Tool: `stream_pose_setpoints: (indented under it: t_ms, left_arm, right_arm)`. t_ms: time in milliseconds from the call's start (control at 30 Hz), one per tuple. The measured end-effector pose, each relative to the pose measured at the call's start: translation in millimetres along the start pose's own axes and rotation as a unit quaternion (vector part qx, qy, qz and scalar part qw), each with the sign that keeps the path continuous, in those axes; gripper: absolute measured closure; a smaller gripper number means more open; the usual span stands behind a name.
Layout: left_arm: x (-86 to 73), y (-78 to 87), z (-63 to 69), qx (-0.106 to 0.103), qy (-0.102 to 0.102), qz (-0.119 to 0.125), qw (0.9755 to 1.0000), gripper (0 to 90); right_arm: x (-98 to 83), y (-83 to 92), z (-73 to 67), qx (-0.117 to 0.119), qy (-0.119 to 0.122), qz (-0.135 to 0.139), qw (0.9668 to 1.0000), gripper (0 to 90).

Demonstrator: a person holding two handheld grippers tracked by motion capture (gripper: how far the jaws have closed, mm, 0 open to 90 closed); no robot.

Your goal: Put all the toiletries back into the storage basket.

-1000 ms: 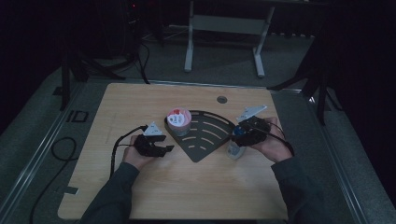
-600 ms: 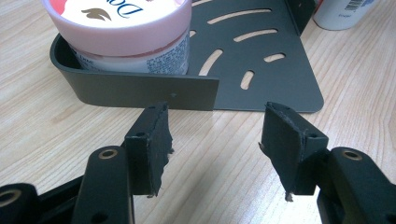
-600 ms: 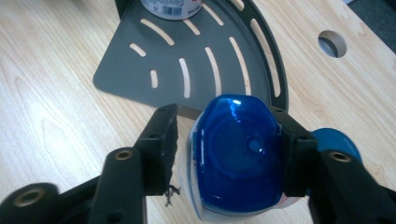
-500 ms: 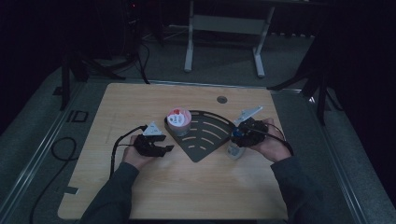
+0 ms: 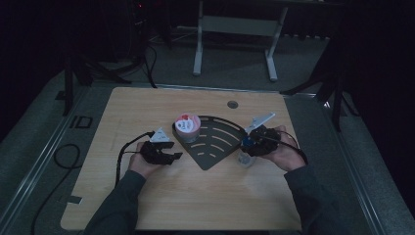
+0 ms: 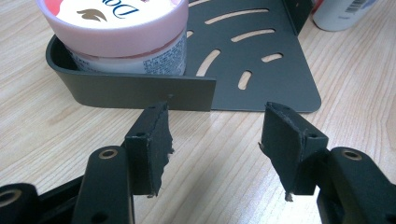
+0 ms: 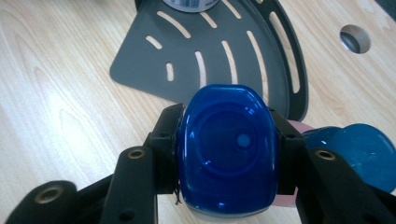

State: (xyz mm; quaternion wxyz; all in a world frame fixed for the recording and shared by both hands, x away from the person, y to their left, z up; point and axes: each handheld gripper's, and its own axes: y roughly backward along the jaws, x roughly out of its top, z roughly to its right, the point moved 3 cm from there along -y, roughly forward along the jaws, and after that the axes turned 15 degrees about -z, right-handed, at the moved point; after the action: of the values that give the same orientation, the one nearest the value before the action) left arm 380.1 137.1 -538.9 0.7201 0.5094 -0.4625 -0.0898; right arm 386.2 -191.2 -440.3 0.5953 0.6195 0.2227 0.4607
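Right gripper (image 7: 227, 163): its jaws have just been closing – now the pads press on both sides of the blue cap (image 7: 227, 158) of a bottle (image 5: 243, 157), seen from above between them.
Bottle: upright on the table (image 5: 195, 205), just beside the right edge of the rack (image 5: 215, 147), in the right hand (image 5: 284, 154).
What that means: the grasp looks made, so I judge the lift into the rack comes next – the bottle has not yet left the wood.
Left gripper (image 6: 215, 135): jaws apart with nothing between them, resting low on the table, pointing at the rack's straight wall (image 6: 140, 91).
Rack: dark, fan-shaped, slotted, lying flat mid-table.
Jar (image 6: 116, 28): pink-lidded, already standing in the rack's near corner, against the wall.
Farther off: a round hole (image 5: 232, 104) in the tabletop; beyond it a grey stand (image 5: 235, 29) on the floor.
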Motion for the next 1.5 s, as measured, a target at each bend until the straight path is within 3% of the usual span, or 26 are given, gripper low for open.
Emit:
stream_pose_setpoints:
  t_ms: [233,533,700,867,1067,1300,1500]
  left_arm:
    - [0.0,-0.3,0.2,-0.001,-0.001,-0.001,1.0,42.1]
    - [0.0,-0.3,0.4,-0.002,-0.001,-0.001,1.0,42.1]
    - [-0.3,-1.3,0.4,-0.003,-0.003,-0.004,1.0,42.1]
    - [-0.8,-1.9,0.1,-0.003,-0.003,-0.006,1.0,42.1]
    - [-1.9,-2.8,-1.3,-0.002,0.0,-0.007,1.0,42.1]
    - [-2.7,-3.7,-1.9,-0.001,-0.001,-0.01,0.9999,42.1]
    - [-2.7,-3.9,-2.0,-0.001,-0.001,-0.01,0.9999,42.1]
  right_arm:
    - [1.3,1.0,-6.3,0.033,0.003,-0.003,0.9994,55.1]
    - [7.6,0.2,0.0,0.045,-0.008,-0.033,0.9984,54.1]
    - [11.0,-0.7,1.4,0.049,-0.002,-0.053,0.9974,53.5]
    - [14.5,-6.6,1.8,0.053,0.007,-0.091,0.9944,52.4]
    - [16.5,-13.1,1.9,0.058,0.011,-0.115,0.9916,52.2]
    - [16.8,-26.5,1.4,0.063,0.021,-0.157,0.9854,52.4]
    - [18.6,-28.3,-0.5,0.055,0.03,-0.169,0.9837,52.1]
